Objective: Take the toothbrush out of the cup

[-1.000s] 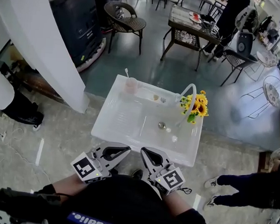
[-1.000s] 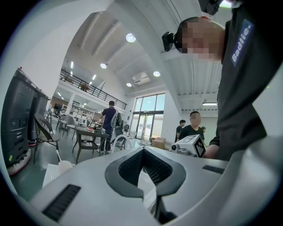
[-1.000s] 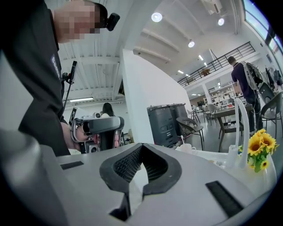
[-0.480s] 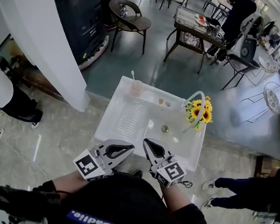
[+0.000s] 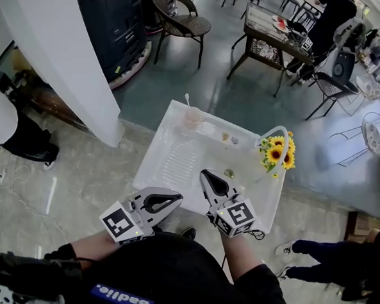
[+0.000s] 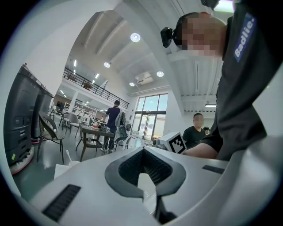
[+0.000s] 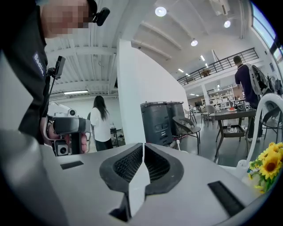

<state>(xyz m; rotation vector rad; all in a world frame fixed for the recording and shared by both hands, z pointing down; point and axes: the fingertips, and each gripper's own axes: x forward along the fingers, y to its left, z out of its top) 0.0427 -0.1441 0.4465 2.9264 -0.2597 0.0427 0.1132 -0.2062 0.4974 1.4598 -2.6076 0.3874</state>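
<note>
Operator in black top (image 5: 170, 269) with blue patch (image 5: 113, 299), white lettering; left gripper (image 5: 176, 198) and right gripper (image 5: 205, 175) alike — pale grey shells, black ribbed pads (image 7: 128, 164) — each bearing a black-and-white marker cube (image 5: 237, 215).

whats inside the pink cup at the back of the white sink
A toothbrush stands in the pink cup, its white end sticking up above the rim. The part down inside the cup cannot be made out.

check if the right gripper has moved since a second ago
Yes. The right gripper, jaws shut, has gone forward: its tips were about level with the white sink's near rim and now reach over the basin, toward the cup.
</note>
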